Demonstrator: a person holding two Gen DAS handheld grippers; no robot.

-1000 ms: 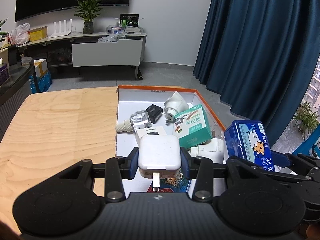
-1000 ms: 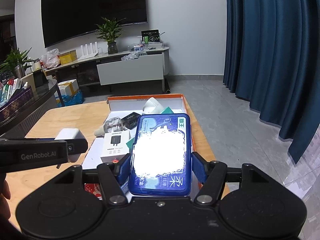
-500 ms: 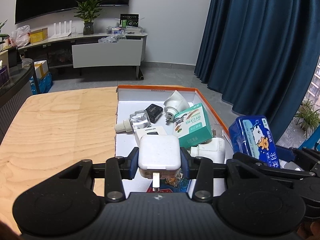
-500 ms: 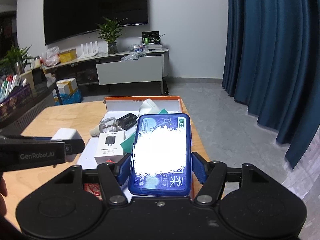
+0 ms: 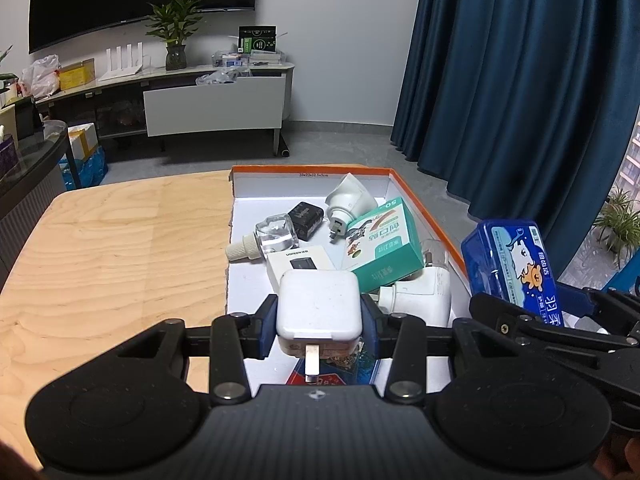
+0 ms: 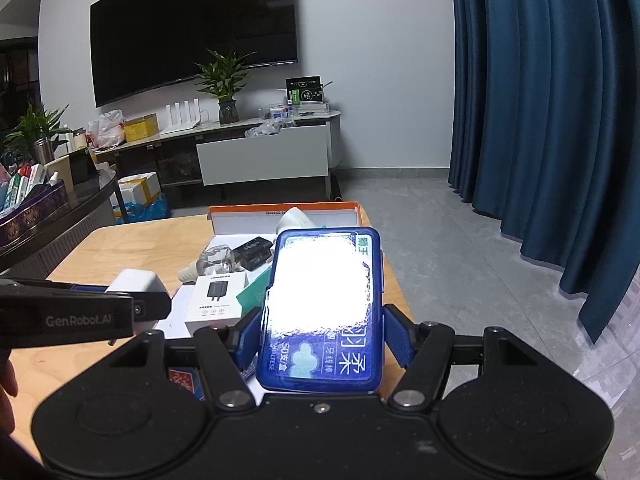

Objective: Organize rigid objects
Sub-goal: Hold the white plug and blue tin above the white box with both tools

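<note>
My left gripper (image 5: 319, 316) is shut on a white charger cube (image 5: 318, 304), its metal prong facing the camera, held over the near end of the orange-rimmed tray (image 5: 424, 208). My right gripper (image 6: 322, 320) is shut on a blue plastic box (image 6: 324, 300) with a glaring label, raised over the tray's (image 6: 280, 207) right side. In the left wrist view the blue box (image 5: 512, 264) sits at the right, beside the tray's rim. The right wrist view shows the left gripper (image 6: 148, 308) from the side with the charger cube (image 6: 134, 280).
The tray holds a glass bottle (image 5: 272, 234), a black adapter (image 5: 306, 216), a white cone-shaped plug (image 5: 350, 200), a green carton (image 5: 382, 248), a white UGREEN box (image 5: 300, 262) and a white power adapter (image 5: 420, 292). A bare wooden tabletop (image 5: 120, 248) lies to the left.
In the left wrist view the blue box has drifted slightly to the right. Both grips are unchanged.
</note>
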